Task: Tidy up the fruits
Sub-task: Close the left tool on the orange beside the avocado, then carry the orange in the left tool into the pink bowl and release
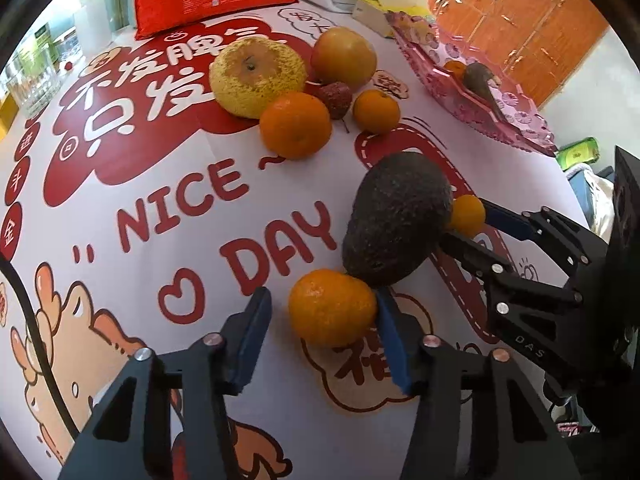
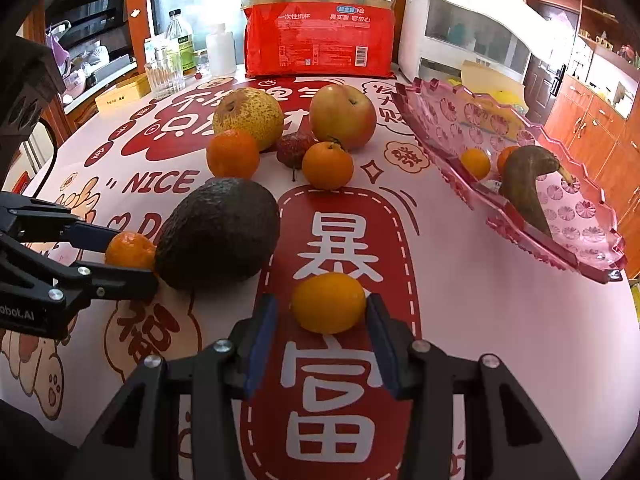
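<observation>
My left gripper (image 1: 324, 314) is open around a mandarin (image 1: 332, 307) on the table; its right pad touches the fruit, the left pad stands apart. My right gripper (image 2: 323, 320) is open around another mandarin (image 2: 328, 303), its right pad touching. A dark avocado (image 1: 396, 220) lies between the two mandarins and also shows in the right wrist view (image 2: 218, 232). Further back lie a yellow pear (image 2: 248, 117), an apple (image 2: 343, 115), two more mandarins (image 2: 233, 153) (image 2: 327, 165) and a small red fruit (image 2: 294, 147). A pink fruit tray (image 2: 576, 240) at the right holds two small mandarins and a browned banana (image 2: 528, 184).
A red bag of paper cups (image 2: 320, 40) stands at the back of the table, with bottles and glasses (image 2: 168, 64) to its left and a white appliance (image 2: 460, 28) to its right. The table edge curves away on the right, past the tray.
</observation>
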Motion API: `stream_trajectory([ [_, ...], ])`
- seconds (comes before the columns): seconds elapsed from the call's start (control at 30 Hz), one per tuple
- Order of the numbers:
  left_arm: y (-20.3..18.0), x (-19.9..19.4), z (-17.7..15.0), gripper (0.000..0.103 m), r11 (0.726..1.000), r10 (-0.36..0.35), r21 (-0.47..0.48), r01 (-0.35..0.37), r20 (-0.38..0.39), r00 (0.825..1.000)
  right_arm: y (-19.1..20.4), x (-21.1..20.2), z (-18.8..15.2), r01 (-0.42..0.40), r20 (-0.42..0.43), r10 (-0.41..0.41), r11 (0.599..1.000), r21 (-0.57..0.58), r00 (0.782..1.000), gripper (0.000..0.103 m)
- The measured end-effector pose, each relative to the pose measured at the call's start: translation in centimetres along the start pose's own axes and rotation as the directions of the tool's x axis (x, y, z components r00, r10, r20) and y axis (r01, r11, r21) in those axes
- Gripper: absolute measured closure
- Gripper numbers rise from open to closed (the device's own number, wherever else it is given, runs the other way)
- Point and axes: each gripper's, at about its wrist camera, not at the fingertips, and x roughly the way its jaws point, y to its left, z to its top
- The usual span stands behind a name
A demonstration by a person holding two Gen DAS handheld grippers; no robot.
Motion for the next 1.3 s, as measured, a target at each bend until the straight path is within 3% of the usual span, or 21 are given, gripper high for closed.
stream_trajectory([
  [0.13, -0.3, 0.0, 0.0, 0.062, 1.0, -0.022, -0.002, 0.022, 0.008, 1.0, 0.1, -0.1, 0.1, 0.011, 0.019, -0.011, 1.0, -0.001, 1.0, 0.06],
  [0.37, -0.3, -0.2, 0.0, 0.063, 1.0, 0.001, 0.007, -0.001, 0.002, 1.0, 0.0, -0.7, 0.2, 0.014, 0.02, -0.015, 0.999, 0.034, 1.0, 0.065],
  [0.67, 0.3, -3.2, -0.6, 0.063, 1.0, 0.026, -0.017, -0.025, 0.072, 0.997, 0.5, -1.7, 0.3, -0.004, 0.004, 0.004, 0.996, 0.093, 1.0, 0.065],
  [0.97, 0.9, -6.3, -0.8, 0.063, 0.992, 0.068, -0.11, -0.058, 0.09, 0.994, 1.3, -3.6, 0.0, -0.051, 0.023, 0.049, 0.994, 0.094, 0.999, 0.066],
  [1.3, -1.4, -9.7, -0.4, 0.063, 0.973, 0.1, -0.22, -0.077, 0.093, 0.991, -1.6, -6.0, 1.3, -0.099, 0.043, 0.094, 0.985, 0.142, 0.995, 0.066],
])
